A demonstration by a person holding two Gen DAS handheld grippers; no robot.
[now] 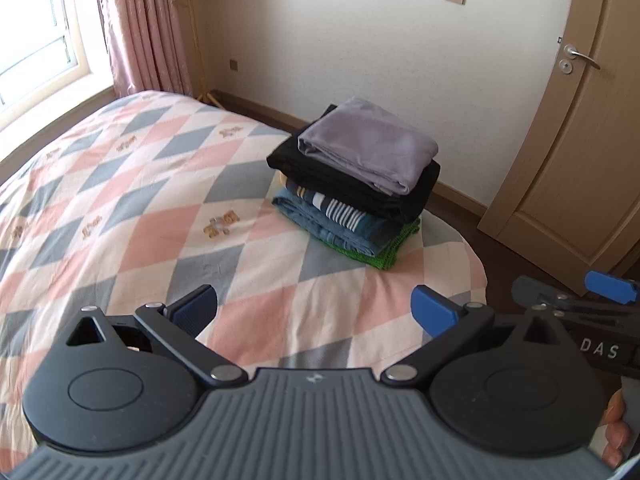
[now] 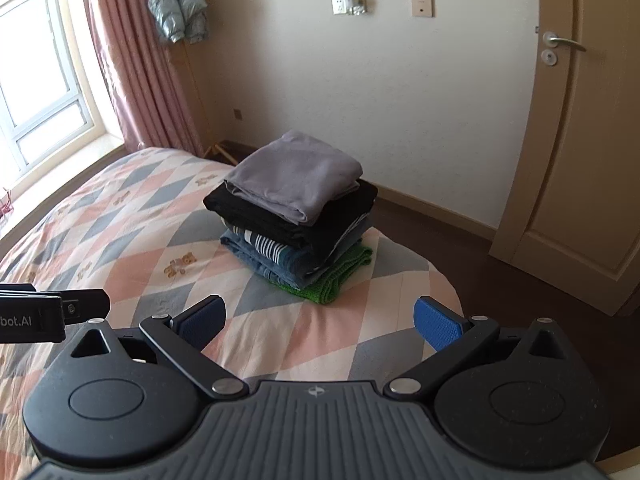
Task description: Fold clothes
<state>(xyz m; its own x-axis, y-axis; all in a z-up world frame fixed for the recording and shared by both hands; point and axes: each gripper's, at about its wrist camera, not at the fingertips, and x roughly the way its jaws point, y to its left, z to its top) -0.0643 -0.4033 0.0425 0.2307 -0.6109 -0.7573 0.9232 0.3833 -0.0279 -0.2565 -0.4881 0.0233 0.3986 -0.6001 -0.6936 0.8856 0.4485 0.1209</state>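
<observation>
Both my tools are up over the near end of the bed (image 1: 120, 200), pointing at the stack of folded clothes (image 1: 352, 184). Left tool (image 1: 316, 312) has its jaws wide apart, nothing btwn them. Right tool (image 2: 320, 320) is the same: spread wide, empty. In the left wrist view I also catch the right one's tip at the frame's right edge, and a bit of my hand (image 1: 616, 432) gripping the handle.

Where the clothes are: one neat pile near the far right corner of the bed, close to the edge on the door (image 2: 580, 140) side. Top to bottom: grey piece (image 1: 368, 144), black piece (image 1: 360, 184), striped blue one (image 1: 336, 210), denim-looking blue one under that, green knit (image 1: 384, 256) at the bottom, w/ its edge poking out on the near right. There might be another thin layer in there; can't tell from here.

Progress, as I judge it: looks abt done. Everything in sight is folded and stacked, and no loose garment lies on the checked bedspread in either view. The only other clothing I see is a puffy jacket (image 2: 176, 0) hanging by the curtain (image 2: 132, 60), and I doubt that's part of the job. Whatever's behind or below the cameras I can't see, so more pieces could be waiting there. If not, what's left is maybe squaring up the pile, since the grey piece sits a bit skewed on the black.
</observation>
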